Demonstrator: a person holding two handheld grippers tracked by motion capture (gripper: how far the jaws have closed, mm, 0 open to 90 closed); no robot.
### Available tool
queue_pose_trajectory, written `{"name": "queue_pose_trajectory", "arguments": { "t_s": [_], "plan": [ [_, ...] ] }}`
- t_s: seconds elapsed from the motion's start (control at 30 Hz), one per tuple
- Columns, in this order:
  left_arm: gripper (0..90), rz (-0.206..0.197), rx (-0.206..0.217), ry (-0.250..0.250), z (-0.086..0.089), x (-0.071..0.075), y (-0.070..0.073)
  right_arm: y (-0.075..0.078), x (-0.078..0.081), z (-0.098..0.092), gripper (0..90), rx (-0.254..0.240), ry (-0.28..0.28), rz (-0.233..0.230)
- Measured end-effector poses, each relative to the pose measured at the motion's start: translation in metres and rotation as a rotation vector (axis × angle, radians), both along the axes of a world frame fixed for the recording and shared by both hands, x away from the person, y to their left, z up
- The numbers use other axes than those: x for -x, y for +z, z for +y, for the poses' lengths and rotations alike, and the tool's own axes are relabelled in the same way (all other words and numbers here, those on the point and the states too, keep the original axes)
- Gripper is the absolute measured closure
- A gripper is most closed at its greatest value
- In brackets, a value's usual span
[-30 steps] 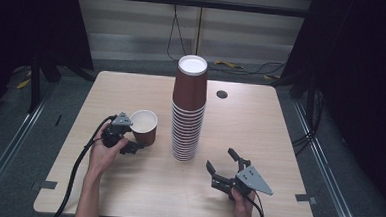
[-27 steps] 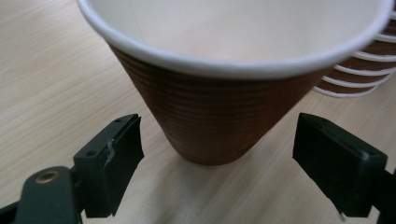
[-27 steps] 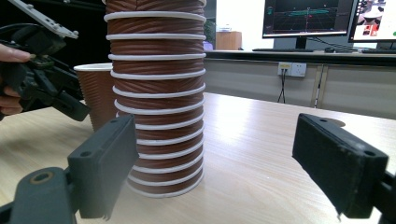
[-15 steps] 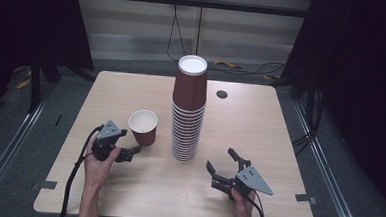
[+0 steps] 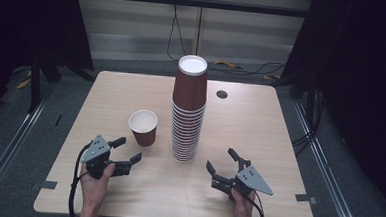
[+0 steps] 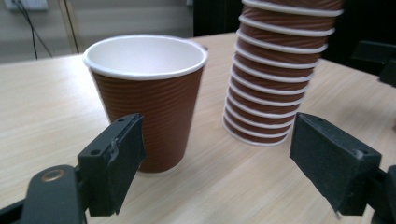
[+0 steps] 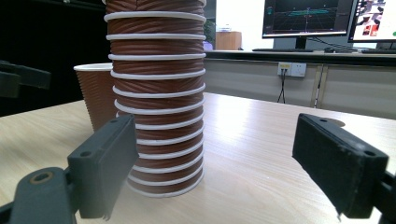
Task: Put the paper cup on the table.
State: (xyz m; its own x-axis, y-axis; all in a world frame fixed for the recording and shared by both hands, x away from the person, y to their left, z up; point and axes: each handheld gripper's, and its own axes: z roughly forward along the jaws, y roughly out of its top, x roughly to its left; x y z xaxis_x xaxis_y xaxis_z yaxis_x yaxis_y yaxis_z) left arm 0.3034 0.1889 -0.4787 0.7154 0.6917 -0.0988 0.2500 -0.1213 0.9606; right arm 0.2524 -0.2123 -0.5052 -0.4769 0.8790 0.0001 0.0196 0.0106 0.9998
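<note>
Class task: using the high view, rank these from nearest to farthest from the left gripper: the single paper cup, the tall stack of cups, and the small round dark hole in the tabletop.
Measured from the left gripper:
1. Single paper cup, just ahead of the gripper, standing upright.
2. Stack of cups, mid-table, to the cup's right.
3. Dark hole, toward the far edge, beyond the stack and to its right.

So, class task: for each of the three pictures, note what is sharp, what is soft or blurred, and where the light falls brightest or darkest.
High view: table evenly lit, surroundings dark, cup stack sharp. Left gripper view: single cup crisp, the near black pads slightly soft. Right gripper view: the stack fairly sharp, the monitors bright, left background nearly black.
</note>
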Motion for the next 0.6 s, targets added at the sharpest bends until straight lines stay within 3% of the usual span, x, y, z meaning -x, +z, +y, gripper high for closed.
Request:
{"name": "queue_pose_trajectory", "arguments": {
  "t_s": [0.1, 0.13, 0.17, 0.23, 0.33, 0.4, 0.5, 0.6],
  "plan": [
    [17.6, -0.006, -0.001, 0.020, -0.004, 0.006, -0.005, 0.000, 0.000, 0.000, 13.5, 0.001, 0.000, 0.002],
    [17.6, -0.002, 0.017, 0.013, -0.006, 0.007, -0.006, 0.000, 0.000, 0.000, 13.5, 0.001, 0.001, 0.002],
    [17.6, -0.004, 0.004, 0.012, -0.007, 0.009, -0.008, 0.000, 0.000, 0.000, 13.5, 0.001, 0.000, 0.002],
    [17.6, -0.024, -0.009, 0.049, -0.013, 0.014, -0.011, 0.000, 0.000, 0.000, 13.5, 0.001, 0.001, 0.002],
    [17.5, -0.060, 0.014, 0.047, -0.019, 0.018, -0.015, 0.000, 0.000, 0.000, 13.5, 0.003, 0.002, 0.002],
    [16.9, -0.076, 0.008, 0.073, -0.024, 0.022, -0.019, 0.000, 0.000, 0.000, 13.5, 0.003, 0.002, 0.002],
    [15.8, -0.080, -0.014, 0.052, -0.031, 0.026, -0.021, 0.000, 0.000, 0.000, 13.5, 0.002, 0.002, 0.003],
    [15.8, -0.111, -0.002, 0.053, -0.035, 0.029, -0.021, 0.000, 0.000, 0.000, 13.5, 0.001, 0.001, 0.002]
  ]
}}
